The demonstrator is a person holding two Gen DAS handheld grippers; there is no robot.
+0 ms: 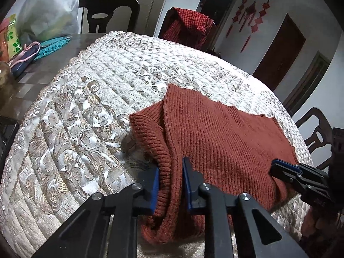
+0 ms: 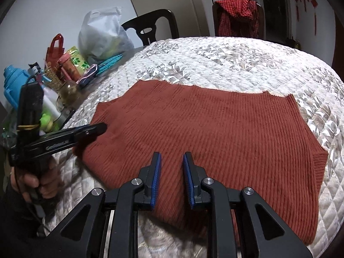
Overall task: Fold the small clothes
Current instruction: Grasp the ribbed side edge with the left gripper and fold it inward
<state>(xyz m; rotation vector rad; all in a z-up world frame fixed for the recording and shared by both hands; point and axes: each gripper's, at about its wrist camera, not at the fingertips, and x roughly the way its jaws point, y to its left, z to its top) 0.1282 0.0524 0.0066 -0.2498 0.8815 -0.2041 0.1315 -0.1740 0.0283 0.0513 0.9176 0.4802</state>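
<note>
A rust-red ribbed knit sweater (image 1: 215, 135) lies on the quilted cloth, also in the right wrist view (image 2: 215, 133). My left gripper (image 1: 171, 167) is shut on a bunched ribbed edge of the sweater at its near left side; it also shows from the side in the right wrist view (image 2: 94, 129). My right gripper (image 2: 172, 163) stands open just over the sweater's near edge, with knit fabric showing between its blue pads but not pinched. It shows at the right edge of the left wrist view (image 1: 286, 169).
The sweater rests on a round table under a silver quilted floral cloth (image 1: 86, 111). At the left are a plastic bag (image 2: 103, 34), bottles and small items (image 2: 53, 81). Dark chairs (image 1: 107, 13) stand around; one holds a red checked cloth (image 2: 238, 15).
</note>
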